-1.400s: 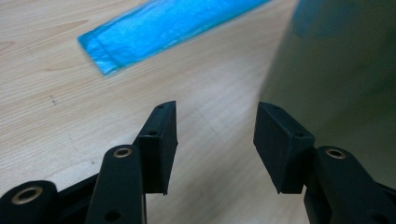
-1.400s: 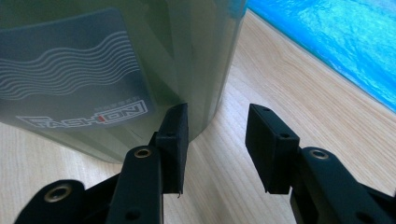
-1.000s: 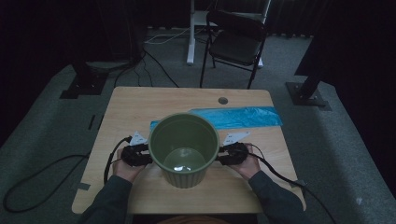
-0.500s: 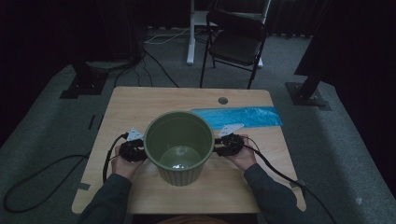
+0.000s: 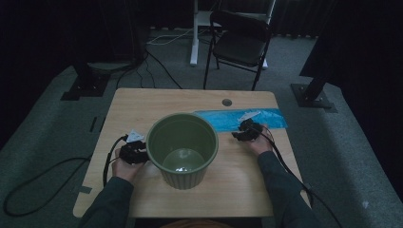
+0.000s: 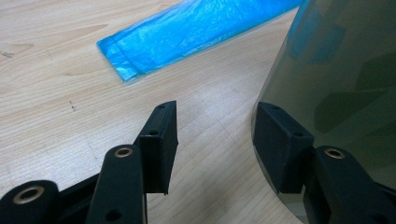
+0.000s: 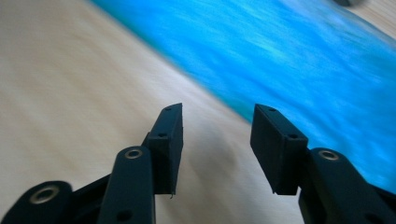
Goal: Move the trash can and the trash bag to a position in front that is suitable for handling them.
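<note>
Green bin (image 5: 182, 150) mid-table, blue bag (image 5: 242, 118) flat just right and beyond. Your right tool (image 5: 241, 134), jaws just widening and empty, nears the bag's edge. Left tool (image 6: 215, 135) spread, one pad touching the bin wall. Risks: thin film slips the pinch; bin shifts unclamped.

The high view looks forward and down from above the person's side onto the whole table (image 5: 142, 102). Each gripper view rides low and close behind its own fingers, just over the tabletop. All three share the blue plastic bag (image 5: 266, 117); the left gripper view and the high view also share the green pot (image 6: 345, 84).
</note>
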Tool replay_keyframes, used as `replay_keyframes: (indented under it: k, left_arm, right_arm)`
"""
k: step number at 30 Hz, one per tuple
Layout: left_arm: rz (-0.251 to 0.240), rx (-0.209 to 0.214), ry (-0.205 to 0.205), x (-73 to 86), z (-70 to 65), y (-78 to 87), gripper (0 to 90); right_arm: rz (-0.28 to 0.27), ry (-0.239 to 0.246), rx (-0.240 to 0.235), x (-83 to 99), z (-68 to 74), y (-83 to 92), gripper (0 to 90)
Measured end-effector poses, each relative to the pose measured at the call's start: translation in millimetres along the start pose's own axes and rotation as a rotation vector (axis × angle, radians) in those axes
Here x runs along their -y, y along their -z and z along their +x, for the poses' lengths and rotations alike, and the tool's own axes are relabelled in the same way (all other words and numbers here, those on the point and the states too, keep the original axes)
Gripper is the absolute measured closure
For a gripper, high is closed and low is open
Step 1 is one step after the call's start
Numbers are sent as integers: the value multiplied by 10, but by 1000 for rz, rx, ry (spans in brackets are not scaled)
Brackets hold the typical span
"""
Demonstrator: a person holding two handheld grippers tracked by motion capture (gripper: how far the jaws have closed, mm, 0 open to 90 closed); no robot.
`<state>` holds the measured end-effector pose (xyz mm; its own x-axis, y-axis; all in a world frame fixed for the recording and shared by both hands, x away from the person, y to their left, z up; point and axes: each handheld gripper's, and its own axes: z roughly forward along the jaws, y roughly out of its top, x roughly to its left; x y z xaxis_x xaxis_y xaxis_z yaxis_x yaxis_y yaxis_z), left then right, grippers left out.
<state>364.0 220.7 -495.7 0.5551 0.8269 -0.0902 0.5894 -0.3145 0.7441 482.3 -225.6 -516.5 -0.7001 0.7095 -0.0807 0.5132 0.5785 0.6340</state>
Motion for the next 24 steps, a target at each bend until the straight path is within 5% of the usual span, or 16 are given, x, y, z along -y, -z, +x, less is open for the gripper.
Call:
replay_keyframes:
  k: [6,12,24]
  left_arm:
    - [4,-1,2,3,8,-10,491]
    - [9,2,1,4,3,-18,490]
    - [7,8,4,8,-2,-15,490]
  right_arm:
    - [64,-55,89,44,-335,-110,471]
    - [60,-140,40,61,-541,-151,479]
    - [95,-140,32,58,-589,-109,897]
